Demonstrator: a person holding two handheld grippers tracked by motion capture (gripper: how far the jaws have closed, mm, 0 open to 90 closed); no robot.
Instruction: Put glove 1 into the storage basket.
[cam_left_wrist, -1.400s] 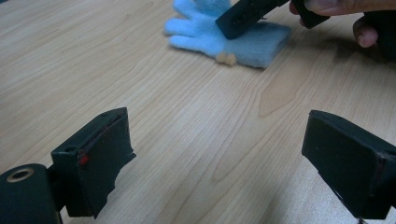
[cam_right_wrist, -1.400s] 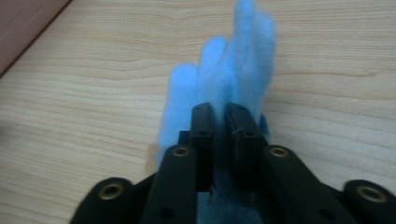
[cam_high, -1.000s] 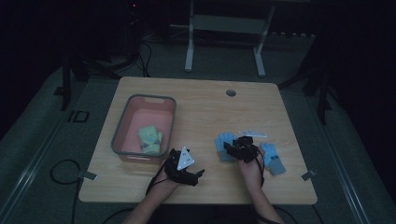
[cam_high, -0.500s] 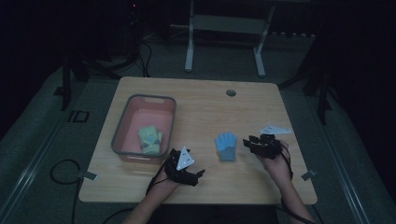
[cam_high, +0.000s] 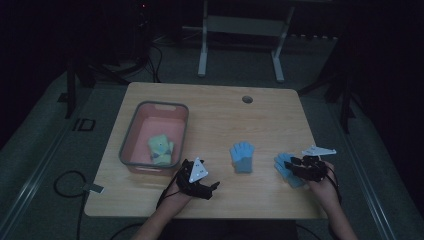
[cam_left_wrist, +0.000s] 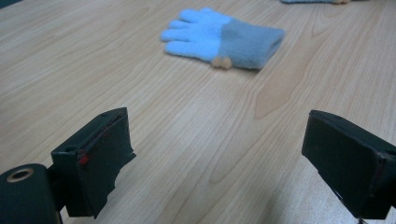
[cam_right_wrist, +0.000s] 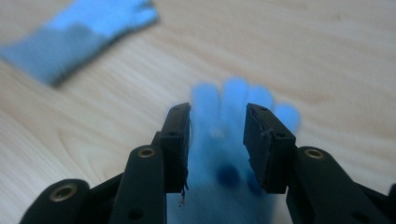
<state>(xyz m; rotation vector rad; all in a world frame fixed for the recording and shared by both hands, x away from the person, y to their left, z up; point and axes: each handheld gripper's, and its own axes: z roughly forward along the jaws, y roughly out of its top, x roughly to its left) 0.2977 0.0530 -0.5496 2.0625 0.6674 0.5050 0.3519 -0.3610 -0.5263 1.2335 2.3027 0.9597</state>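
Note:
Two blue knit gloves are on the wooden table (cam_high: 215, 115). One glove (cam_high: 242, 157) (cam_left_wrist: 224, 35) lies flat in the middle, ahead of my left gripper (cam_high: 212, 190) (cam_left_wrist: 217, 130), which rests on the table open with nothing between its jaws. The second glove (cam_high: 281, 166) (cam_right_wrist: 233, 95) sits between the jaws of my right gripper (cam_high: 294, 168) (cam_right_wrist: 217, 116) near the table's right side. Those jaws clamp its palm and have just eased open slightly, and its fingers stick out beyond them. The first glove (cam_right_wrist: 79, 32) appears blurred at upper left in the right gripper view.
A pink bin with a grey rim (cam_high: 152, 105) stands at the table's left and holds a yellow-green cloth item (cam_high: 161, 149). A round cable hole (cam_high: 247, 99) is near the far edge. Cables and a metal stand lie on the dark floor beyond.
My right gripper moved right from the middle of the table, taking one glove away from the other. The left gripper stayed where it was.

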